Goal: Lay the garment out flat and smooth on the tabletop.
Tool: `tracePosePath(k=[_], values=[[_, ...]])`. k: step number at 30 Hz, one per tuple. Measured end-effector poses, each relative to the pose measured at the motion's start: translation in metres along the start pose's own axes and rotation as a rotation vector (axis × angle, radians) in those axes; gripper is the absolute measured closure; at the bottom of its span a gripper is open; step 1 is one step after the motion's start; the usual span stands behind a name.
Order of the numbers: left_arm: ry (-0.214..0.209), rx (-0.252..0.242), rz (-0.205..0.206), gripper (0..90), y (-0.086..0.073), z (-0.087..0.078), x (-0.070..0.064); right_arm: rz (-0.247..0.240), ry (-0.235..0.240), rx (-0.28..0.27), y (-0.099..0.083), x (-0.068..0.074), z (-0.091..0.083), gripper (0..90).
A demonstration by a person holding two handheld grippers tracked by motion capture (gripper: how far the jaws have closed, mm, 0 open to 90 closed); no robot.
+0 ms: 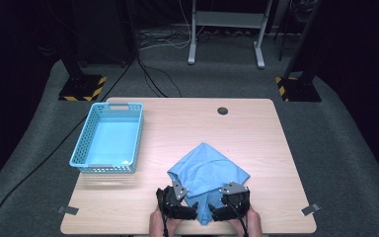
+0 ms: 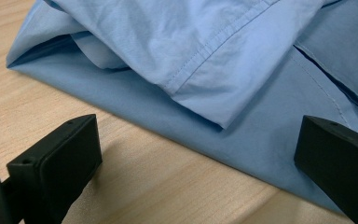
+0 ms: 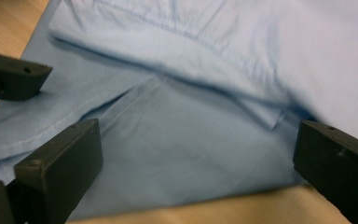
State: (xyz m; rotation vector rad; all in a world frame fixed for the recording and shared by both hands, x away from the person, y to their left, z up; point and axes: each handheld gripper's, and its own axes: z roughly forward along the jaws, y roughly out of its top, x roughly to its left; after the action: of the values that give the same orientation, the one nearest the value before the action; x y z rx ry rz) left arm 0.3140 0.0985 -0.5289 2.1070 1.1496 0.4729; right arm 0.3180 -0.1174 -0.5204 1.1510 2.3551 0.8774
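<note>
Blue folded cotton shirt [image 1: 208,173] lies at near edge of pale wooden table [image 1: 187,123]. Left gripper [image 1: 181,203] and right gripper [image 1: 221,205] flank near corner, jaws apart, nothing clamped. Risk: jaws pinch only top layer, folds slide loose; uneven pull drags shirt off edge.

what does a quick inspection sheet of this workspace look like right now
surface: light wooden table, grey tape tabs at near corners
job's things: crumpled light blue cotton shirt at near edge
clutter: empty light blue plastic basket at left
grippers: left gripper and right gripper open, jaws wide, at the shirt's near edge
cables: black cables on the floor
surroundings: grey carpet, white desk frame, hazard-striped stand bases
</note>
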Motion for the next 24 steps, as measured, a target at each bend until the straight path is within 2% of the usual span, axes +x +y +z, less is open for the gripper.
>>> tracePosePath(k=[2,6,12,18,21,22,24], values=[[0.000,0.000,0.001,0.2,0.000,0.000,0.000,-0.044,-0.008,-0.007,0.008,0.000,0.000,0.9],[0.000,0.000,0.001,0.2,0.000,0.000,0.000,-0.086,0.007,-0.005,0.022,-0.002,0.006,1.7],[-0.001,-0.001,0.001,0.2,0.000,0.000,0.000,-0.082,0.048,0.002,0.040,-0.009,0.020,8.6],[0.002,-0.001,-0.002,0.2,0.000,0.000,0.000,-0.088,0.058,0.032,0.042,-0.008,0.029,15.9],[0.002,-0.001,-0.002,0.2,0.000,0.000,0.000,-0.039,0.066,0.023,0.043,-0.011,0.029,29.7],[0.002,-0.002,-0.002,0.2,0.000,0.000,0.000,-0.032,0.071,0.016,0.042,-0.012,0.029,32.4],[0.002,-0.002,-0.002,0.3,0.000,0.000,0.000,-0.020,0.082,0.007,0.041,-0.013,0.028,43.6]])
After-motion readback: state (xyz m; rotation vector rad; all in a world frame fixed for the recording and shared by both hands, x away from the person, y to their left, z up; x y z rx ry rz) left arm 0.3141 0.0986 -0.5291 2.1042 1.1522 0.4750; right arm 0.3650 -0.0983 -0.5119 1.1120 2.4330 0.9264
